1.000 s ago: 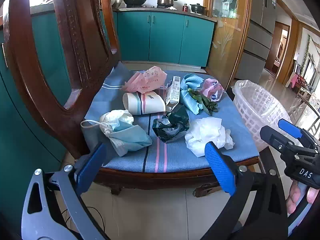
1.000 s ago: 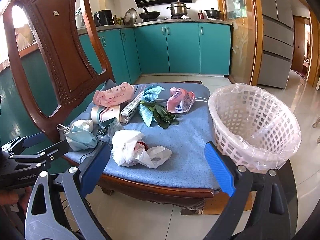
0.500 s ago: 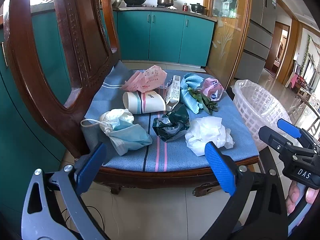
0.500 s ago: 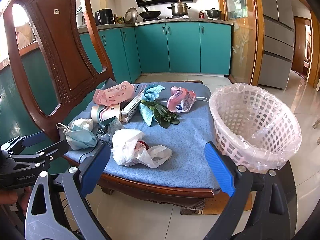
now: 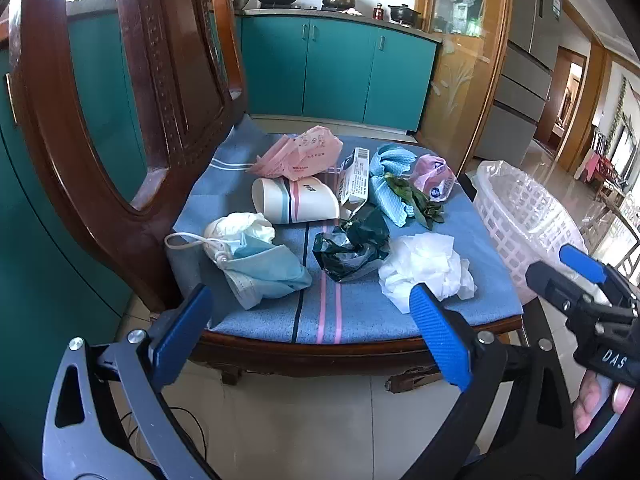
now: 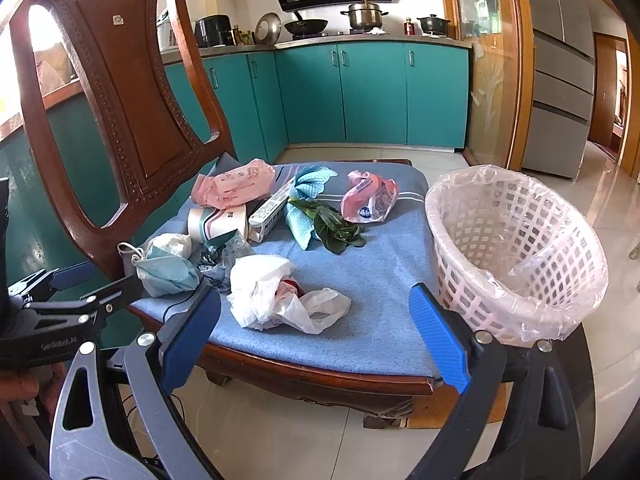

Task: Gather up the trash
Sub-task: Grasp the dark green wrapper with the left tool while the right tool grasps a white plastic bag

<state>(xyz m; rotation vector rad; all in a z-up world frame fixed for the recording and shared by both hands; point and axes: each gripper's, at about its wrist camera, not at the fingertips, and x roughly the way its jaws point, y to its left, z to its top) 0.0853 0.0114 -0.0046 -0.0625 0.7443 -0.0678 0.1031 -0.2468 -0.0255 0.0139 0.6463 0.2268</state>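
Trash spread across blue seat cushion [image 5: 248, 184] of wooden chair [image 5: 132, 92]; nothing yet collected, by appearance of liner.

Left wrist view, left to right:
- Lower left: left gripper [image 5: 312, 332], jaws wide apart, empty, short of cushion front edge.
- Left of centre: face mask [image 5: 264, 272] with white wad touching behind it.
- Centre: paper cup [image 5: 296, 200] on its side; pink packet [image 5: 304, 152] behind; dark green wrapper [image 5: 352, 248] in front.
- Right of centre: small carton [image 5: 356, 180], blue cloth [image 5: 388, 184] with green leaves [image 5: 416, 204] on top, pink pouch [image 5: 434, 176].
- Lower centre-right: white plastic bag [image 5: 424, 268], nearest the front edge.
- Right edge: white basket [image 5: 520, 216], lined, beside the seat.

Right wrist view:
- Lower centre: right gripper [image 6: 316, 332], jaws wide apart, empty, lined up roughly on white plastic bag.
- Right: basket interior apparently holds only the liner.

Judgement: step in hand is first pick, likely white plastic bag by right gripper.

Recommended:
1. Descend over the bulk of the crumple, not a loose tail.
2. Close fully before lifting; thin film slips.
3. Avoid pinching cushion fabric.
4. Carry over basket rim, release well inside the liner.
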